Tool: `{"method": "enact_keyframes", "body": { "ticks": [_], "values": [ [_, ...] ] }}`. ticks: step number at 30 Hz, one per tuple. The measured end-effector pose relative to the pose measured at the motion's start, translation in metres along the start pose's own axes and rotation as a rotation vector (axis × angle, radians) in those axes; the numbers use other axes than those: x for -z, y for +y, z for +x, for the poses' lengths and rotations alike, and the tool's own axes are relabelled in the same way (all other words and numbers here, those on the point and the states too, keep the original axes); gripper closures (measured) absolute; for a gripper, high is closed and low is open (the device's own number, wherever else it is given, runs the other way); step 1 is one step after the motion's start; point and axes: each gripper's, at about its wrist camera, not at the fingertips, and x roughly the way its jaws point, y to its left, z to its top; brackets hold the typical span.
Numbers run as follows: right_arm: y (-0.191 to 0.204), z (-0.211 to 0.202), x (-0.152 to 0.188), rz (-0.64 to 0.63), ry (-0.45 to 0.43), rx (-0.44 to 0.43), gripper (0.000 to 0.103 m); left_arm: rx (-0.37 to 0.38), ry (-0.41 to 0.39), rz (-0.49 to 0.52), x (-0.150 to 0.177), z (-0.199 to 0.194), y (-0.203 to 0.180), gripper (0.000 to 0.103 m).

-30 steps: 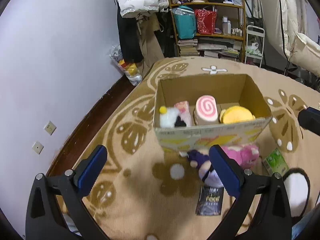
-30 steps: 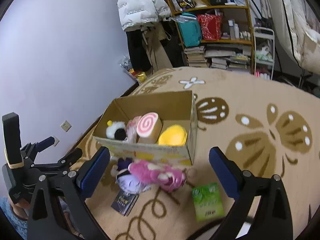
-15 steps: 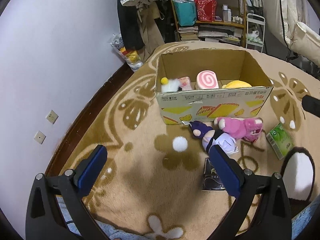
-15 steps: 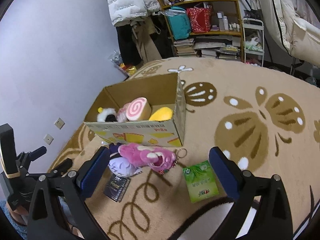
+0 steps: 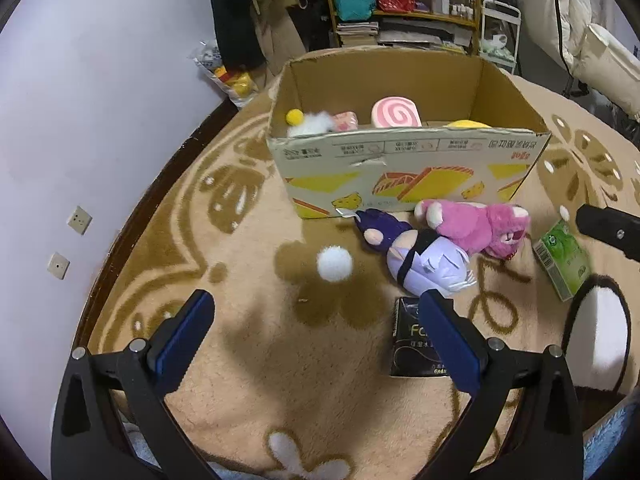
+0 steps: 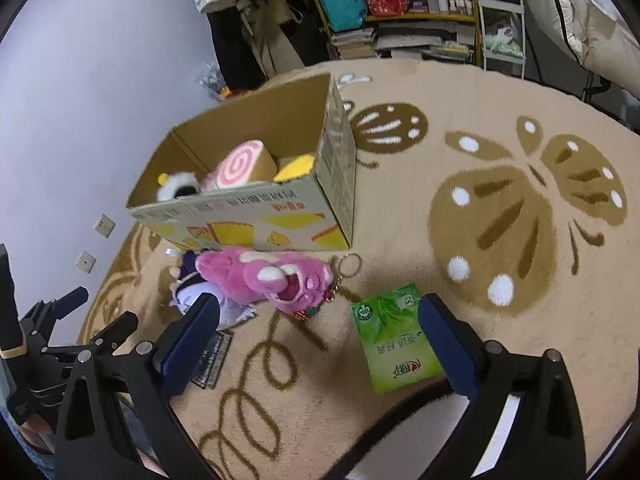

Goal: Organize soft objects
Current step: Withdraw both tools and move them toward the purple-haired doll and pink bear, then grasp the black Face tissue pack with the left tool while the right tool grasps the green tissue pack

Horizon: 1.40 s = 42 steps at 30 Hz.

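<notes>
A cardboard box [image 5: 408,164] [image 6: 256,216] stands on the carpet and holds a pink swirl roll plush [image 5: 396,114] [image 6: 242,166], a yellow plush [image 6: 294,166] and a white fluffy plush [image 5: 314,124]. A pink bear plush [image 5: 480,226] [image 6: 272,276] and a purple doll [image 5: 416,258] [image 6: 192,292] lie on the carpet in front of the box. My left gripper [image 5: 316,336] is open and empty, low over the carpet short of the doll. My right gripper [image 6: 318,334] is open and empty, just short of the pink bear.
A green tissue pack [image 5: 562,258] [image 6: 396,338] and a black packet [image 5: 416,340] [image 6: 210,358] lie on the carpet near the plush toys. A shelf with bags and books [image 5: 400,0] stands behind the box. The purple wall [image 5: 80,100] is at the left.
Both grippers have dropped lower and nearer the toys in front of the box, so the box interior shows less. Both stay open.
</notes>
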Motion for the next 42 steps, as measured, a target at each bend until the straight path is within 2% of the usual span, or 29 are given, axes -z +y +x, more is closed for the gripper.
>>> {"method": "enact_keyframes", "body": {
  "ticks": [4, 8, 15, 25, 36, 39, 42],
  "values": [
    [-0.004, 0.013, 0.000, 0.015, 0.030, 0.003, 0.000, 0.010, 0.020, 0.002, -0.001, 0.009, -0.002, 0.002],
    [-0.007, 0.024, -0.001, 0.029, 0.040, -0.035, 0.000, 0.031, 0.056, -0.002, -0.001, 0.022, -0.004, 0.002],
    [-0.011, 0.037, 0.001, 0.034, 0.073, 0.022, 0.000, 0.042, 0.094, -0.005, 0.001, 0.034, -0.008, 0.002],
    [-0.025, 0.050, 0.004, 0.062, 0.135, 0.074, 0.000, 0.063, 0.132, 0.040, 0.006, 0.043, -0.019, 0.002],
    [-0.034, 0.067, 0.006, 0.079, 0.200, 0.088, 0.000, 0.089, 0.181, 0.070, 0.009, 0.056, -0.035, 0.002],
    [-0.038, 0.074, 0.007, 0.085, 0.229, 0.113, 0.008, 0.096, 0.193, 0.081, 0.009, 0.061, -0.040, 0.002],
    [-0.043, 0.080, 0.008, 0.104, 0.247, 0.126, 0.009, 0.112, 0.205, 0.085, 0.010, 0.063, -0.045, 0.002]
  ]
}}
